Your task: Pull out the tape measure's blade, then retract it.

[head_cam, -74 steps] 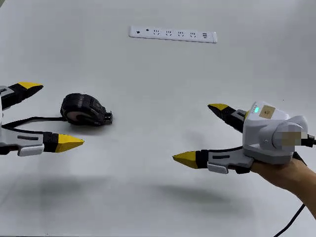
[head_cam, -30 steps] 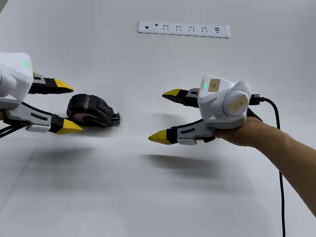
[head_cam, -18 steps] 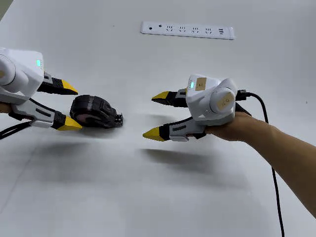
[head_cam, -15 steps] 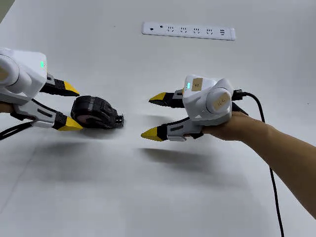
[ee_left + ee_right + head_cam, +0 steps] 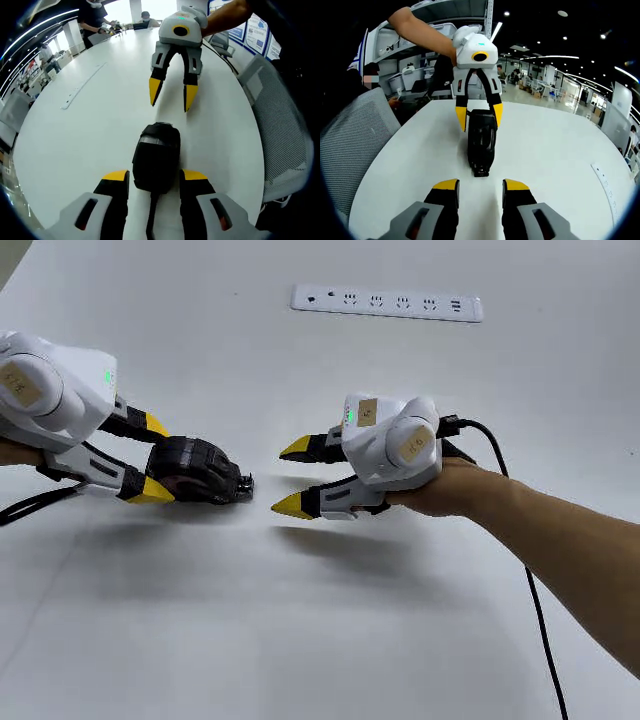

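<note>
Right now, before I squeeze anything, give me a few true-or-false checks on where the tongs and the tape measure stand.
1. The left tongs straddle the case of the tape measure, one jaw on each side. True.
2. The right tongs are shut on the blade's hook. False: the right tongs stand open, just short of the tape measure, and hold nothing.
3. The blade lies pulled out across the table. False: no blade shows outside the case on the table.
4. A white power strip lies on the table beyond both grippers. True.
</note>
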Demonstrator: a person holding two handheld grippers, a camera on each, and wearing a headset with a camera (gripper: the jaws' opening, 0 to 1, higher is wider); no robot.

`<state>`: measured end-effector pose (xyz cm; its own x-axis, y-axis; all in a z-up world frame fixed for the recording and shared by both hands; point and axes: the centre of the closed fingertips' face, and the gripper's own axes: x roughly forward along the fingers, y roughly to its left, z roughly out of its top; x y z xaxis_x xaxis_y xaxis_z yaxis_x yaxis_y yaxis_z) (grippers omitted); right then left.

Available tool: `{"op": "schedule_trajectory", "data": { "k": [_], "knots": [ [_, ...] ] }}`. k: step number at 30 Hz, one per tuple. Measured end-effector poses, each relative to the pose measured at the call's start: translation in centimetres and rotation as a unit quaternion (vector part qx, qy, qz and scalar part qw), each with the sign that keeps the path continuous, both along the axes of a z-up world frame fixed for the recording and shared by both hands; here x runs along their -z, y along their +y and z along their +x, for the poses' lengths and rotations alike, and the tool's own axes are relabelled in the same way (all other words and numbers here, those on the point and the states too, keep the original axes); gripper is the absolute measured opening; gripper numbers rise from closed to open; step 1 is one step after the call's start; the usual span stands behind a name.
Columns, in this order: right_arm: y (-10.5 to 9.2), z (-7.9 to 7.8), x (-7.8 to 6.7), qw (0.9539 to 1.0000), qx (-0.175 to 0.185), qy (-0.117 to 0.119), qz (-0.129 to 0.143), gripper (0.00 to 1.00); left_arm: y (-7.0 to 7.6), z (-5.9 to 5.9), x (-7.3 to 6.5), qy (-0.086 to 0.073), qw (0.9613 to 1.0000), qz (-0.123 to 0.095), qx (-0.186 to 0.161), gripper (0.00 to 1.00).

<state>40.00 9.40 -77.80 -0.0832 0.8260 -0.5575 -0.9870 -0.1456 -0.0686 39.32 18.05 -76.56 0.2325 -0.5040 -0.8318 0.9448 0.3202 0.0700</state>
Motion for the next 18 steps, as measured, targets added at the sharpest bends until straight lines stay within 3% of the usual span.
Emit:
{"op": "schedule_trajectory", "data": {
  "k": [11,18],
  "knots": [
    [1.5,-0.3,0.9,0.9992,-0.032,-0.013,-0.018,0.23,-0.4,0.1,0.5,0.001,0.9996,0.014,0.023,0.28],
    [2.8,-0.3,1.0,0.9994,-0.032,0.000,-0.016,0.19,-0.4,0.1,0.6,0.002,0.9996,0.016,0.024,0.28]
  ]
}}
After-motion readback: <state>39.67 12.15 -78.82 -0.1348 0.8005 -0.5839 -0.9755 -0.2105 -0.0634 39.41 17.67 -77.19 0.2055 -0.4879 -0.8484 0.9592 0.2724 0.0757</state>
